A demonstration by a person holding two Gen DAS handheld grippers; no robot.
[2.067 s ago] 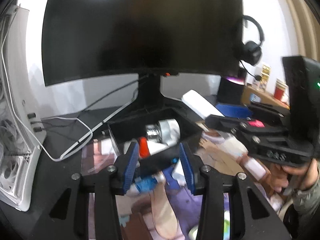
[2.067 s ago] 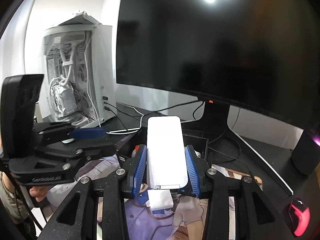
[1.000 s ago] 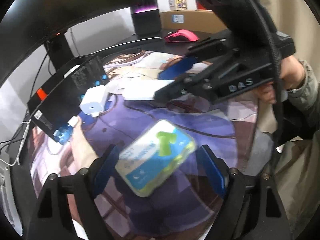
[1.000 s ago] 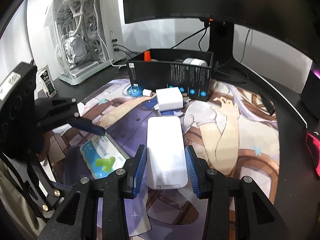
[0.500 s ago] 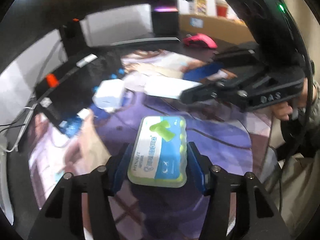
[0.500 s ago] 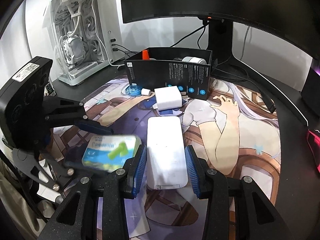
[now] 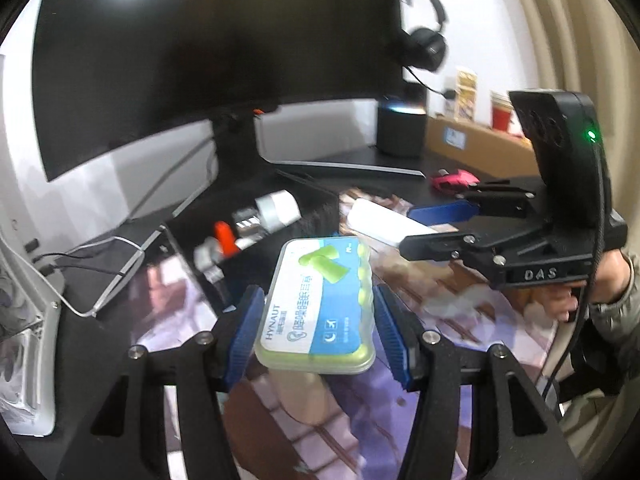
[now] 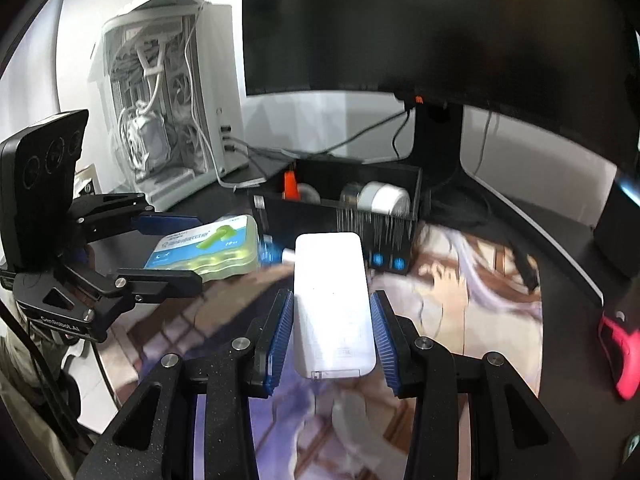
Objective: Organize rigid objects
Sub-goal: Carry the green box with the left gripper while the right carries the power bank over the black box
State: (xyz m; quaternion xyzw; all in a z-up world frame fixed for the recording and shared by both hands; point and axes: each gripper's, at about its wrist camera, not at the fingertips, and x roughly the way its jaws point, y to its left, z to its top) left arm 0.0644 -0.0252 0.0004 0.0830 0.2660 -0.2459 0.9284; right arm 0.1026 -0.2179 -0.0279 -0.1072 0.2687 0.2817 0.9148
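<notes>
My left gripper point(image 7: 318, 330) is shut on a clear earplug box point(image 7: 320, 304) with green plugs and a blue label, held above the printed desk mat. It also shows in the right wrist view point(image 8: 204, 254), left of centre. My right gripper point(image 8: 330, 330) is shut on a flat white power bank point(image 8: 332, 304), seen from the left wrist view point(image 7: 384, 226) as a white slab. An open black box point(image 8: 340, 212) stands in front of both, under the monitor. It holds a white roll point(image 8: 386, 198), an orange-capped item point(image 8: 291, 186) and other small things.
A large dark monitor point(image 8: 420, 28) on its stand is behind the box. A white PC case point(image 8: 168, 108) with cables stands at the left. A red mouse point(image 8: 622, 344) lies at the right mat edge. A black speaker point(image 7: 402, 132) and headphones point(image 7: 426, 46) are at the far right.
Both grippers have risen and tilted up toward the black box. The left gripper closed on the earplug box on the mat and lifted it. The right has kept the power bank throughout.
</notes>
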